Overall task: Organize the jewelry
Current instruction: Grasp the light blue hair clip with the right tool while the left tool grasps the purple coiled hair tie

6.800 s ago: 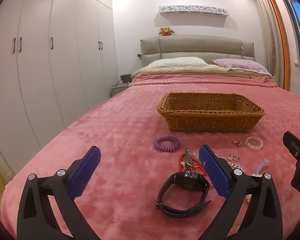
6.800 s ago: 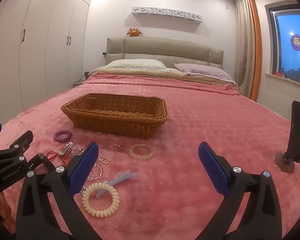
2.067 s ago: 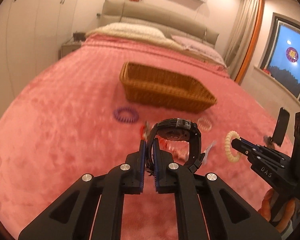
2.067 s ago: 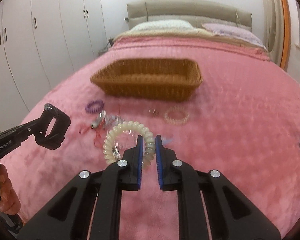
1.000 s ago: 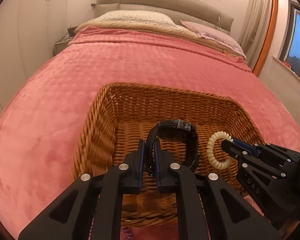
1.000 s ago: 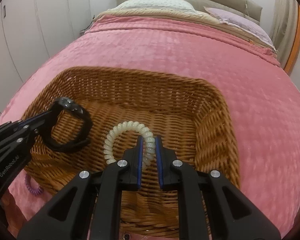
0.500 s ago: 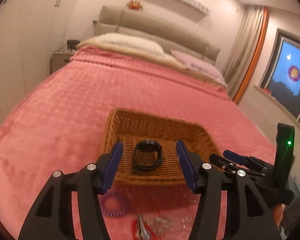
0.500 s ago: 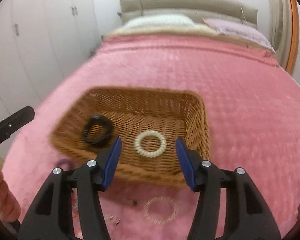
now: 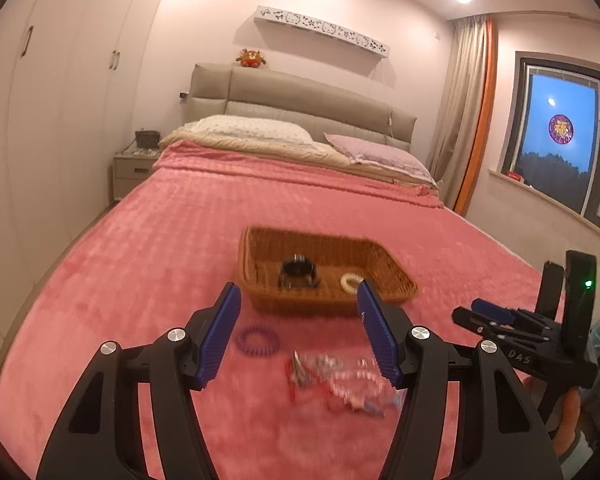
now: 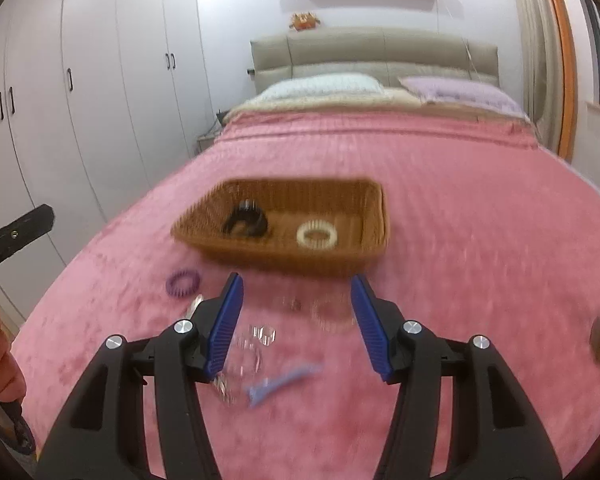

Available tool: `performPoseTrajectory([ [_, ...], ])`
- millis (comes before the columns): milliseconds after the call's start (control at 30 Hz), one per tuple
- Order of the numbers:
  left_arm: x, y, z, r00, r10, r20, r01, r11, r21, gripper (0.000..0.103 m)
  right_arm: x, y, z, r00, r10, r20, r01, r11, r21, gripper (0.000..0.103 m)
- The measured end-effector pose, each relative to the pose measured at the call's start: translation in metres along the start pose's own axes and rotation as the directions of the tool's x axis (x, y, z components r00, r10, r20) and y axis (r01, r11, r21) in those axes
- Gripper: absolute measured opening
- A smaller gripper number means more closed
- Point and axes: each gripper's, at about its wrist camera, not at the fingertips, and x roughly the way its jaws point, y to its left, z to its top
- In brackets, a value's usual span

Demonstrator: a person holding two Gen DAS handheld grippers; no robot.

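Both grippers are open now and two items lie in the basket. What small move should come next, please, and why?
Probably lower the left gripper toward the purple hair tie, which lies on the blanket close before its open fingers. The watch and cream coil tie already rest in the wicker basket, while the purple tie is still outside and apart from the tangled pile.

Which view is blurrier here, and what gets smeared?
Right wrist: heavy motion blur smears the basket and the loose jewelry. Left wrist: sharper overall, basket readable, only the near jewelry pile soft; both show fisheye bending.
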Motion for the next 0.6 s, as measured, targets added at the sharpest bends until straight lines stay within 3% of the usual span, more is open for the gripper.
performPoseTrajectory([
  [200,0.015,0.015,-0.045,0.994,-0.012,-0.106,0.003,0.996,-0.085,0.059,0.016,-0.002,-0.047,0.993,0.014,-0.121,-0.005,0.997,0.074,0.052],
  [400,0.059,0.051,-0.071,0.972,-0.022,-0.235,-0.017,0.987,-0.16,0.057,0.042,-0.007,-0.07,0.969,0.053,-0.241,-0.014,0.987,0.159,0.052],
  [533,0.093,0.065,-0.066,0.953,-0.038,-0.301,-0.025,0.979,-0.202,0.057,0.054,-0.009,-0.072,0.962,0.046,-0.27,0.005,0.983,0.185,0.052],
  [600,0.115,0.073,-0.057,0.941,-0.029,-0.337,-0.048,0.975,-0.217,0.057,0.056,-0.01,-0.07,0.961,0.059,-0.271,-0.003,0.979,0.202,0.047],
])
